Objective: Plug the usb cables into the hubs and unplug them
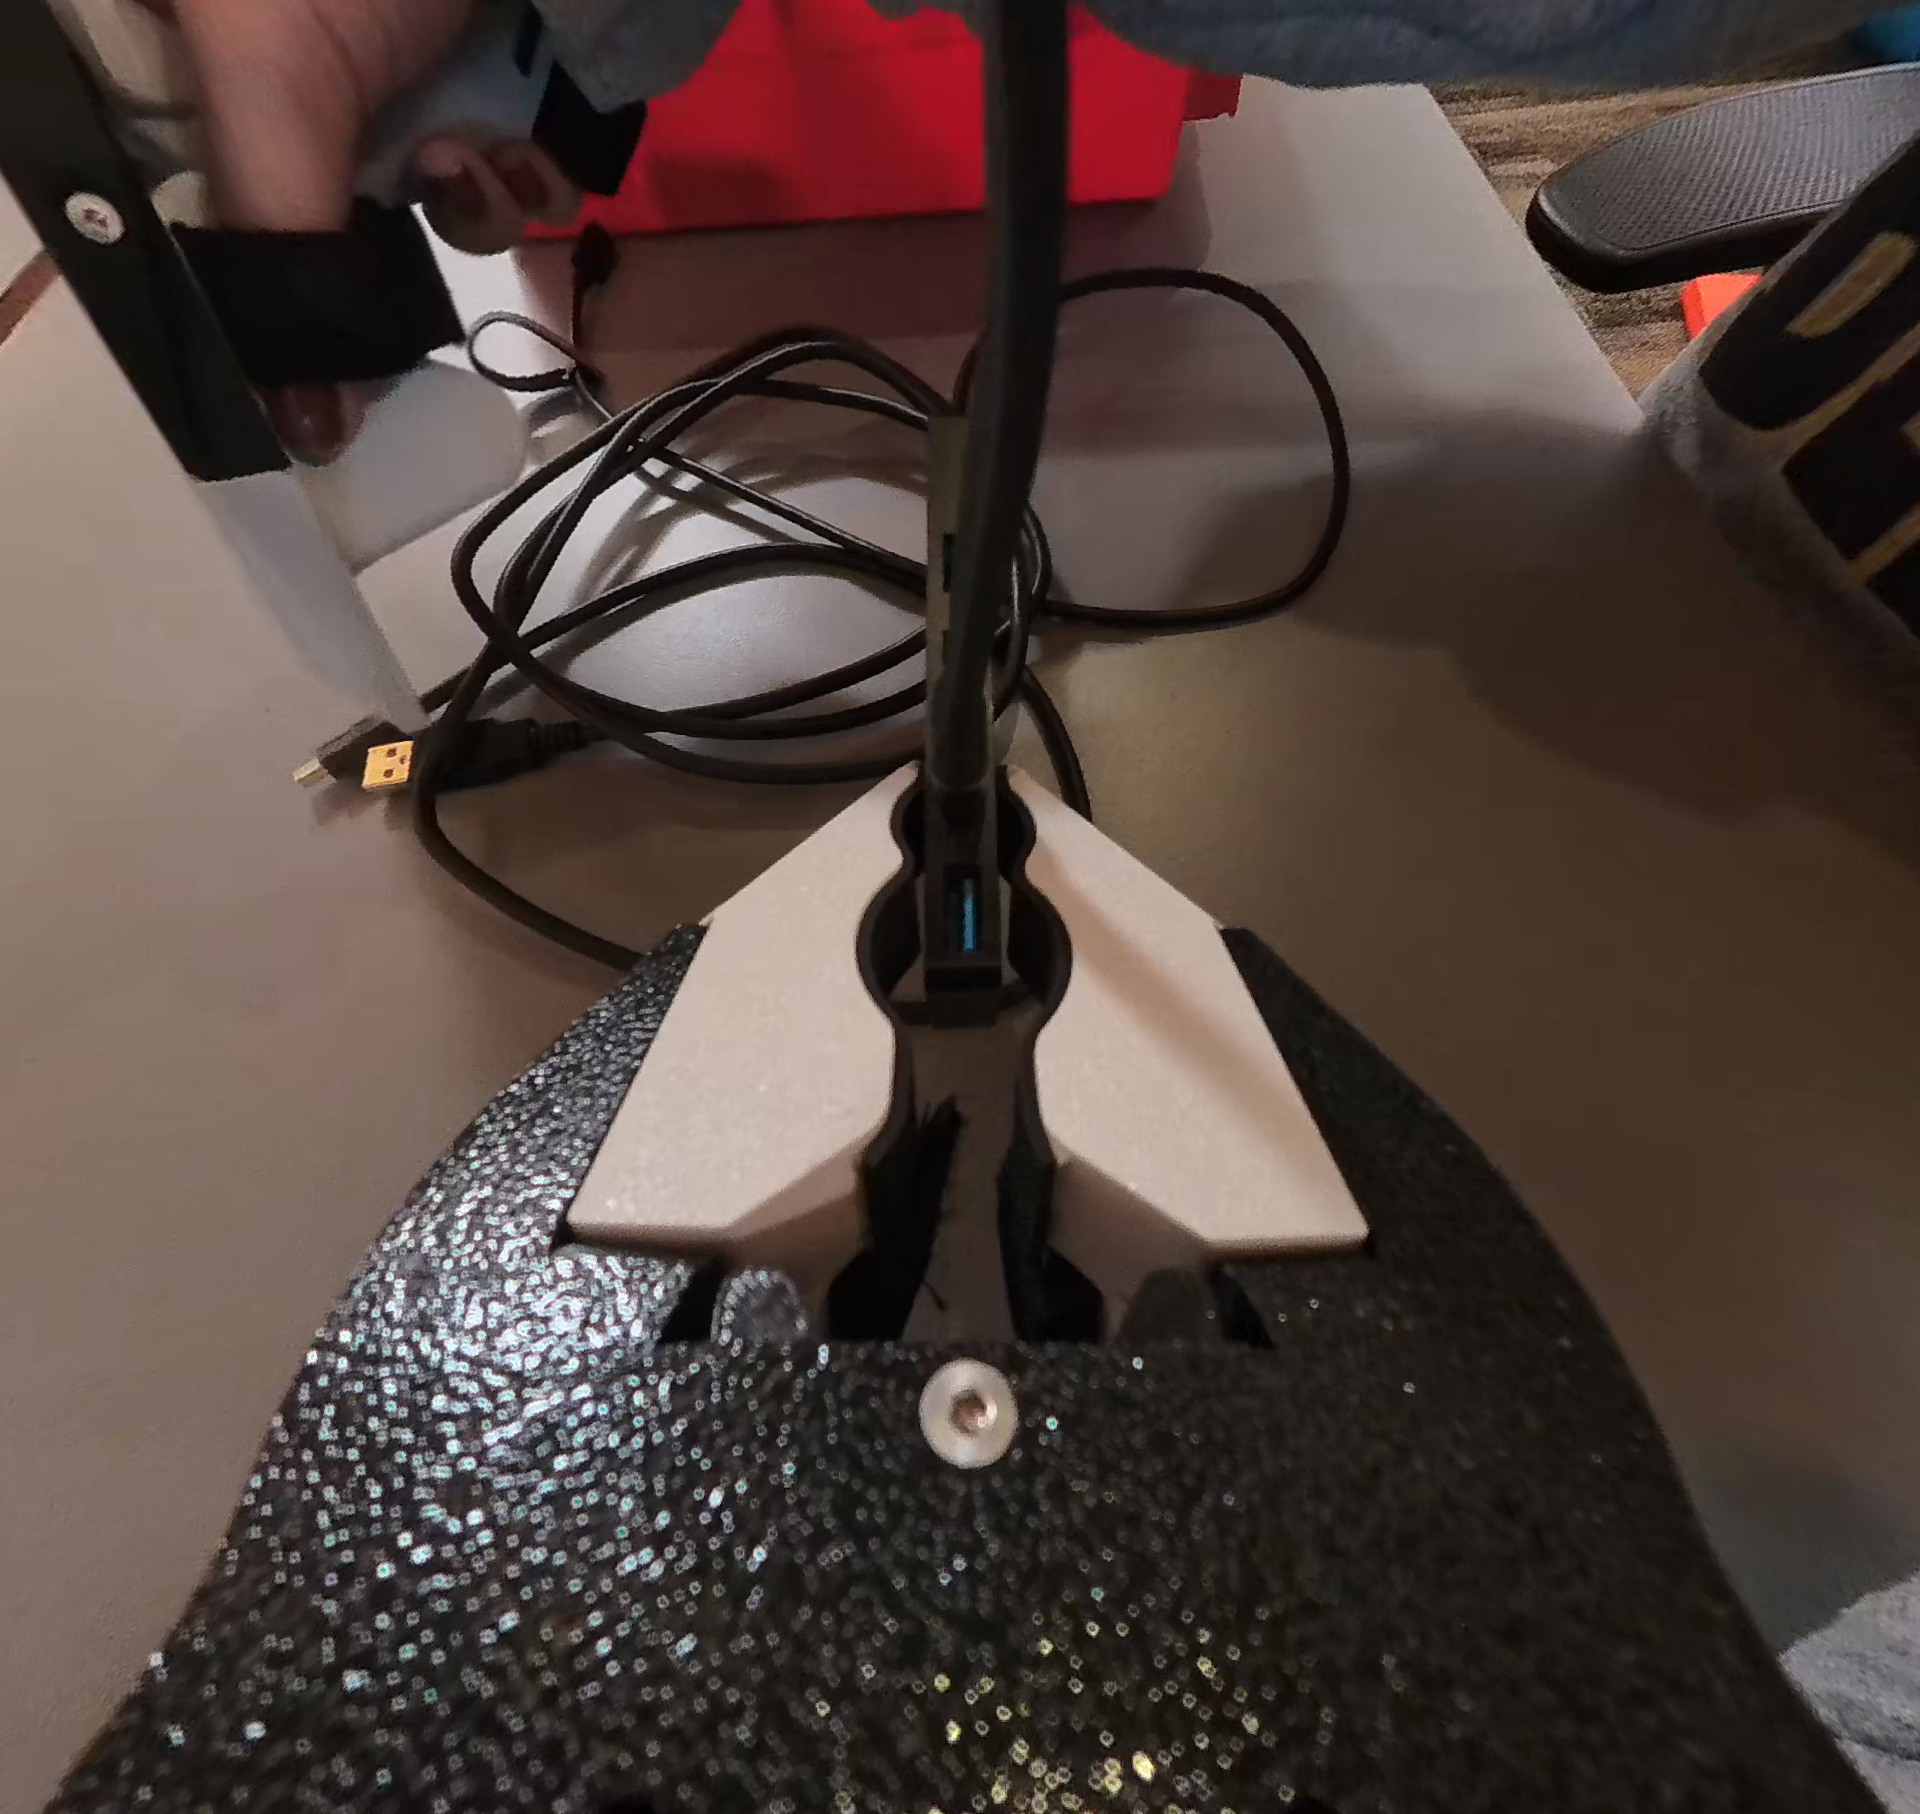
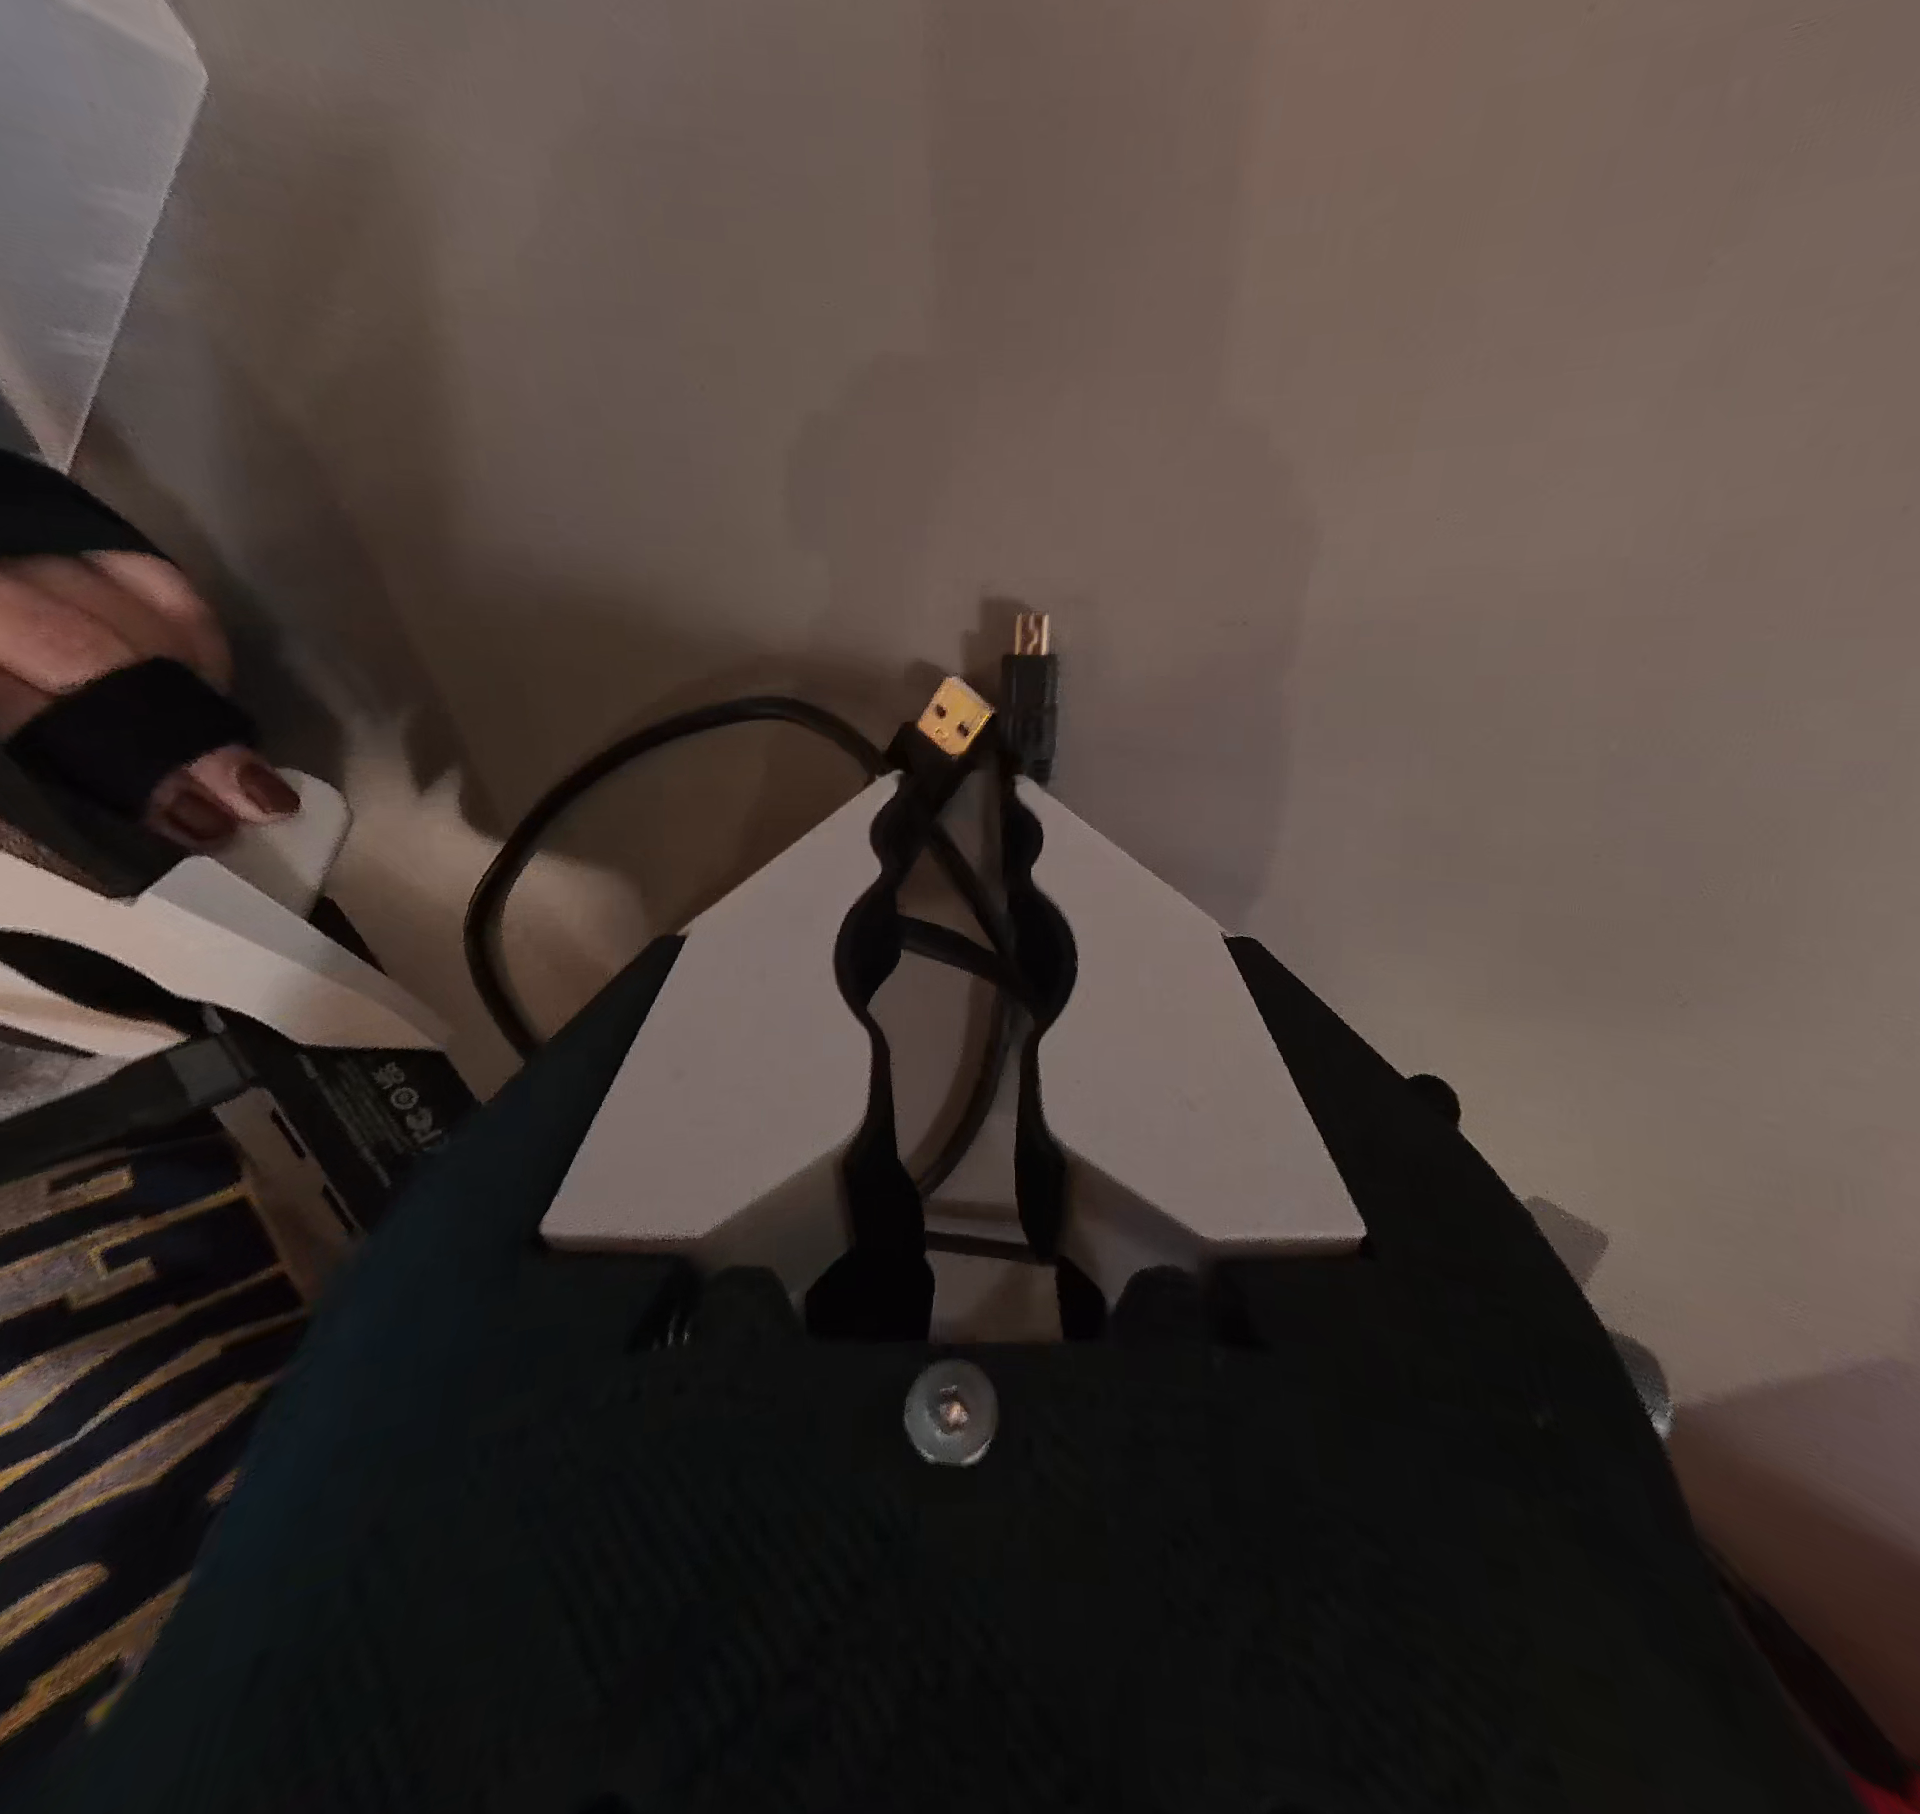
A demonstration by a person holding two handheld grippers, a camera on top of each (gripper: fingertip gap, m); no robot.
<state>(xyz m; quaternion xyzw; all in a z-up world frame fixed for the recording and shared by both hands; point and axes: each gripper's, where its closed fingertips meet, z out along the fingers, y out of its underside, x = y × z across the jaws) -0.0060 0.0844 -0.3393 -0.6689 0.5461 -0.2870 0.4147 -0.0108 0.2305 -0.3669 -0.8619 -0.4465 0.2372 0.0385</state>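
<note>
My left gripper [image 1: 966,808] is shut on a dark USB hub [image 1: 966,917] whose blue port faces the camera. A thick black cable [image 1: 1023,206] rises from the hub to the top of the view. Black USB cables [image 1: 727,517] lie coiled on the beige table [image 1: 1351,933] behind it. My right gripper [image 2: 958,788] points down at the table, its jaws closed narrowly around the cable just behind a gold USB-A plug [image 2: 956,725]; a smaller plug [image 2: 1031,694] lies beside it. In the left wrist view the right gripper's white finger [image 1: 343,601] touches down by the gold plug [image 1: 387,767].
A red box [image 1: 883,102] stands at the back of the table. A black chair armrest [image 1: 1714,185] and patterned fabric [image 1: 1849,393] lie past the table's right edge. A white box [image 2: 73,154] stands at the upper left of the right wrist view. A person's hand [image 1: 291,102] holds the right gripper. The gap from one gripper's tips to the other's is roughly 15 cm.
</note>
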